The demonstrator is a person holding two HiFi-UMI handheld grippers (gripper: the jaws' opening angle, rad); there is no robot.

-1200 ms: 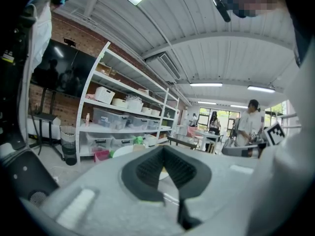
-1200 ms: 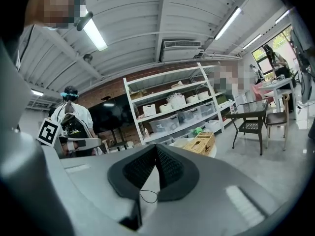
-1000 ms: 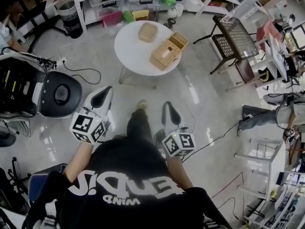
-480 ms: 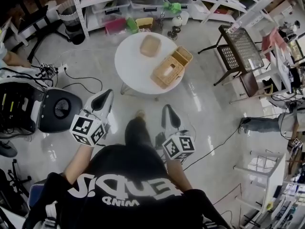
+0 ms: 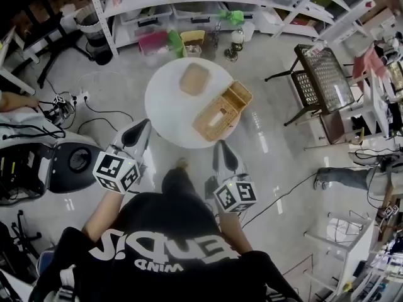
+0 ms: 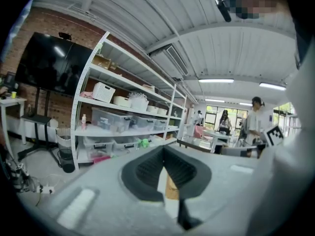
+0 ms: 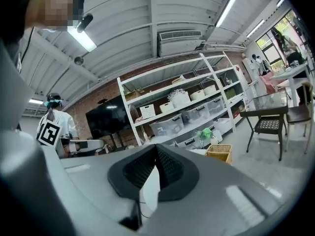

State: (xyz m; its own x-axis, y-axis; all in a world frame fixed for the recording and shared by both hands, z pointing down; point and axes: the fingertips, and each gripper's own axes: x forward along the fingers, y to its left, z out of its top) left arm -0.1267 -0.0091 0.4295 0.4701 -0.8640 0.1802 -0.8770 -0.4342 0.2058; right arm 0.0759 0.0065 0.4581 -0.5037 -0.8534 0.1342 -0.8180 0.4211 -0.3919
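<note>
From the head view, I hold both grippers low in front of my black T-shirt, pointing at a round white table (image 5: 165,109). On it lie a flat wicker tray (image 5: 194,78) and a long wicker basket (image 5: 221,112). My left gripper (image 5: 142,126) is shut and empty, its tips just short of the table's near left edge. My right gripper (image 5: 219,145) is shut and empty too, just short of the table's near right edge. In the left gripper view the left gripper (image 6: 163,149) has its jaws meeting at the tips. The right gripper (image 7: 156,146) looks the same, with the basket (image 7: 218,153) beyond it.
White shelving (image 5: 189,5) with plastic bins stands behind the table. A black mesh chair (image 5: 324,77) is at the right, a black round-based machine (image 5: 79,159) at the left. Cables (image 5: 104,113) trail over the floor. Another person (image 6: 254,124) stands farther back in the room.
I have walked forward, so the table now sits closer to both grippers. The left gripper view has cleared the dark object at its left. Both grippers stay shut.
</note>
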